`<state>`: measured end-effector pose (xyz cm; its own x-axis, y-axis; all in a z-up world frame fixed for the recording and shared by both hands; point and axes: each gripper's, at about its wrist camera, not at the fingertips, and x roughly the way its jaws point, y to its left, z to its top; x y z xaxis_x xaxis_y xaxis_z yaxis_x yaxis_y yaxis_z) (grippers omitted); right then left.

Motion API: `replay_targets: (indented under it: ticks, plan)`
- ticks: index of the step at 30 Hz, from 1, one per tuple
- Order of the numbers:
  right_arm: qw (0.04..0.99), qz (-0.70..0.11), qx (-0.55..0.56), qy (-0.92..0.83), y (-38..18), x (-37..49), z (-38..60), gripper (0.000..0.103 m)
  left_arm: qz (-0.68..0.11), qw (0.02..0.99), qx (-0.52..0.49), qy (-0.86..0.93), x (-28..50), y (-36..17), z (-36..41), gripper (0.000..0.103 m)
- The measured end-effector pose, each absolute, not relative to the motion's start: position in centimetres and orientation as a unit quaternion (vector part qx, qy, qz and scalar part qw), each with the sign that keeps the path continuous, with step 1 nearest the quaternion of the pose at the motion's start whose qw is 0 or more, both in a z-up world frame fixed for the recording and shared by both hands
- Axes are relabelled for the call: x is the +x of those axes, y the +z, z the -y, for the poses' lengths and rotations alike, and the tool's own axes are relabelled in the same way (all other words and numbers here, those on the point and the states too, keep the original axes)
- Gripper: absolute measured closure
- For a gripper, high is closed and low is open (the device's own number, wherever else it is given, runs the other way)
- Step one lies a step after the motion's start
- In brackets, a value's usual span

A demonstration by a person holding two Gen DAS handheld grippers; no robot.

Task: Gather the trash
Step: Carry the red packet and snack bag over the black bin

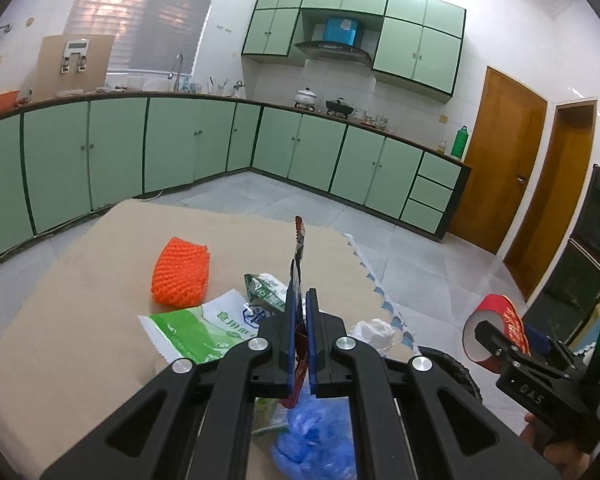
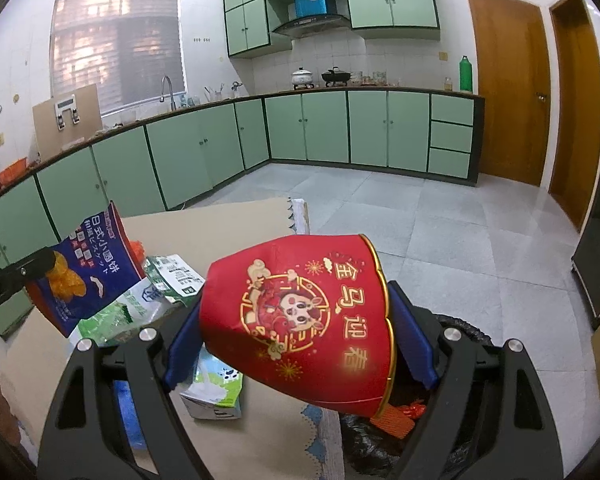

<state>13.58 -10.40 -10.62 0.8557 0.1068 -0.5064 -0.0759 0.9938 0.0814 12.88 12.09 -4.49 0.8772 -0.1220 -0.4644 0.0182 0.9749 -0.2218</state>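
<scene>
1. Carrying trash to the bin is the step in hand, by my judgement: both grippers are loaded above a cardboard-covered tabletop [image 1: 80, 280] that has litter on it, with a black-lined trash bin [image 2: 464, 336] just beyond its right edge.

2. The right gripper [image 2: 300, 344] has its fingers spread wide around a red paper cup [image 2: 300, 312] printed with gold characters. The blue pads press on the cup's two sides. The cup lies tilted, its wide gold rim towards the bin, and hangs partly over the bin's black liner. Orange netting already lies inside the bin.

3. The left gripper [image 1: 300, 328] has its fingers almost fully closed on a blue snack packet [image 2: 80, 272]. From the left wrist view the packet stands edge-on between the pads; the right wrist view shows its printed face, lifted clear of the tabletop, well to the left of the bin.

4. Still lying on the tabletop are an orange foam fruit net [image 1: 180, 276], a green-and-white plastic bag [image 1: 192, 332], a small milk carton [image 2: 216, 392], a crumpled blue plastic bag [image 1: 320, 432] and a white wad [image 1: 372, 332].

5. The next move likely calls for opening the right fingers so the cup drops into the liner, provided it sits far enough over the mouth. The left hand then needs to bring the packet across above the bin before letting go.
</scene>
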Motion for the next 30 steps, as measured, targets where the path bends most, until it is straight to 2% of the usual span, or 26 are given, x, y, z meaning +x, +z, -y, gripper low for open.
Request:
replay_targets:
  ticks: [16, 30]
  plan:
    - [0.968, -0.244, 0.055, 0.016, -8.2, 9.7, 17.6, 0.022, -0.228, 0.968, -0.054, -0.093, 10.7, -2.9, -3.8, 0.098]
    - [0.957, -0.273, 0.060, -0.075, -12.6, 9.0, 26.2, 0.022, -0.261, 0.947, -0.024, -0.187, 14.0, -7.1, 7.6, 0.098]
